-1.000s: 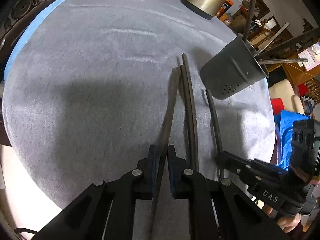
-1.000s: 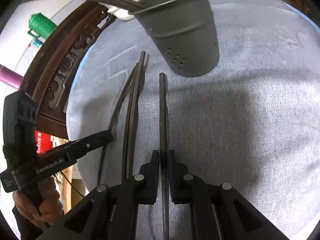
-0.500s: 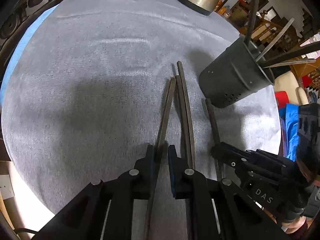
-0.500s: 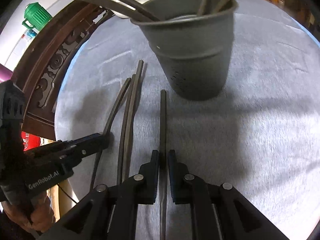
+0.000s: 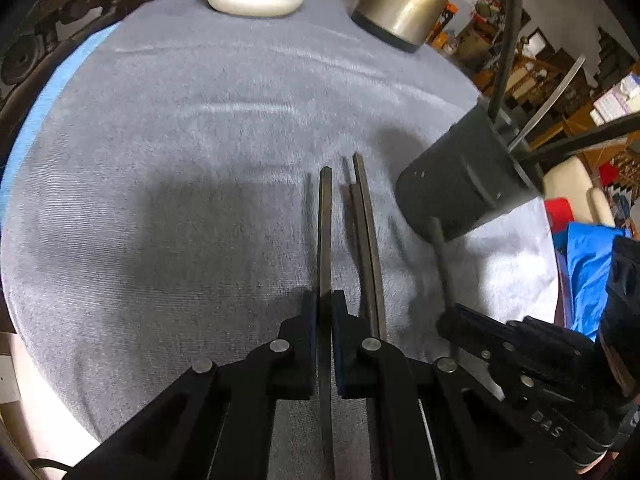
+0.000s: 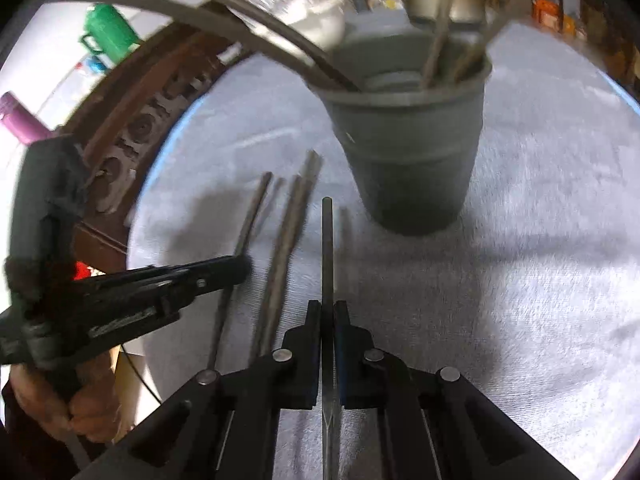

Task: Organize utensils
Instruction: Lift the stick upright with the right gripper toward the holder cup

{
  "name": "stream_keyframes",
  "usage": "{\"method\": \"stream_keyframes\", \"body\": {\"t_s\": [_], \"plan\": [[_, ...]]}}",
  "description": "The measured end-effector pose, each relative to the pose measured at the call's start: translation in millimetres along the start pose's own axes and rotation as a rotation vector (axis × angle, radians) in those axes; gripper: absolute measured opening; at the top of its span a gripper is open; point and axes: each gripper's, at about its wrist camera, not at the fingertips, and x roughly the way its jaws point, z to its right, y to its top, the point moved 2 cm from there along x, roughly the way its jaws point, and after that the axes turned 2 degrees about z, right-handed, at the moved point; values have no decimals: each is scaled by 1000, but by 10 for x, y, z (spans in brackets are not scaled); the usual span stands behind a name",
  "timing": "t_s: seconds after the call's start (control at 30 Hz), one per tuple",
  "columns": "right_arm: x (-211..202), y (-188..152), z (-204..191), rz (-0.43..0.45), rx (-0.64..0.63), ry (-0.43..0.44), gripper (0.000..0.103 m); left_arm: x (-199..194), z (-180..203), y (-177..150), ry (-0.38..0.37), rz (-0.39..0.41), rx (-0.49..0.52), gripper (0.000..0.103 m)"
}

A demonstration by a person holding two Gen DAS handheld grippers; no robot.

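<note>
Left wrist view: both grippers, left (image 5: 325,304) and right (image 6: 328,312), clamp chopsticks, now seemingly lifted toward the holder (image 6: 408,152).

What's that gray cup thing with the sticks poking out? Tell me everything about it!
The gray cup is a utensil holder that looks like dull metal, round, narrower at the bottom, with a rolled rim, a ridge around its wall and small holes low on its side. It stands upright on the gray cloth. Several long utensil handles lean out over its rim. Neither tool touches it.
</note>
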Motion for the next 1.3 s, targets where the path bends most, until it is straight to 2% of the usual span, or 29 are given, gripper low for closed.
{"method": "stream_keyframes", "body": {"t_s": [0.27,0.47,0.6,0.77,1.07,1.3], "plan": [[-460,-17,-53,172,-50,126,7,-495,16,60,8,166,-18,7],[-759,-37,-158,271,-108,181,7,-882,166,-53,32,281,-1,7],[-880,-22,-218,332,-132,215,7,-1100,166,-81,25,360,-5,7],[-1161,17,-228,458,-134,255,7,-1381,265,-83,-15,465,-8,7],[-1536,179,-39,653,-41,296,7,-1839,412,-130,-100,621,10,7],[-1846,350,69,838,-13,234,7,-2128,610,-37,-150,721,35,7]]}}
